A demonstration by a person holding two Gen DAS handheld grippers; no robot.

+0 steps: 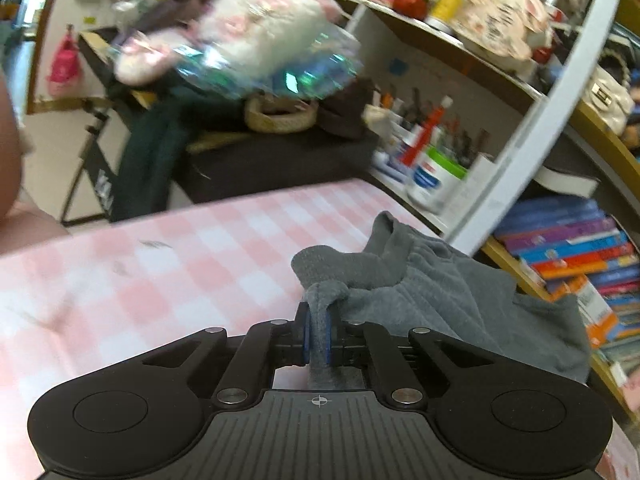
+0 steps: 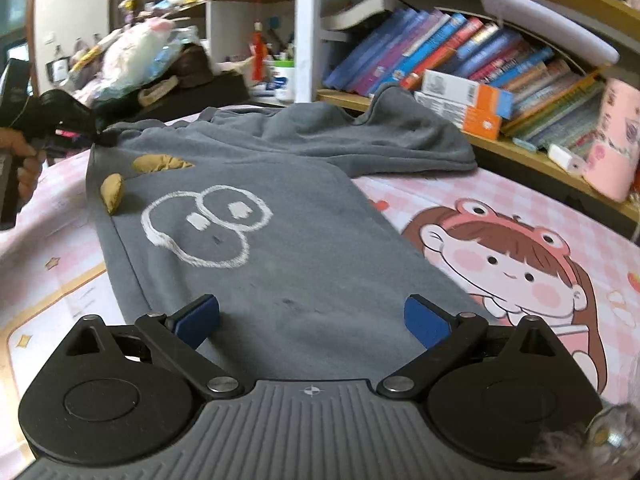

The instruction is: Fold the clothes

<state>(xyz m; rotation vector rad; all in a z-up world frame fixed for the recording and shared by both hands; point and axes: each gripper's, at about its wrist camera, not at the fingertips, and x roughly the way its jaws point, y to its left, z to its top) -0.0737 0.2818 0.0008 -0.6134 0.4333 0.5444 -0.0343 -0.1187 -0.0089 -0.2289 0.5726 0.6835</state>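
A grey sweatshirt [image 2: 280, 216] with a white cartoon print and tan patches lies spread on the pink checked table cover [image 2: 520, 216]. Its far part is bunched near the bookshelf. My right gripper [image 2: 312, 320] is open, its blue pads [image 2: 200, 318] wide apart just above the near hem. My left gripper [image 1: 318, 328] is shut on a corner of the grey sweatshirt [image 1: 440, 280] and holds it raised above the table. In the right wrist view the left gripper [image 2: 100, 136] shows at the far left edge of the garment, held by a hand.
A bookshelf [image 2: 460, 52] with coloured books runs along the far right edge of the table. Boxes [image 2: 460, 100] and a pink container [image 2: 616, 140] stand by it. A dark side table [image 1: 260, 160] piled with a plush toy and bags stands beyond the far edge.
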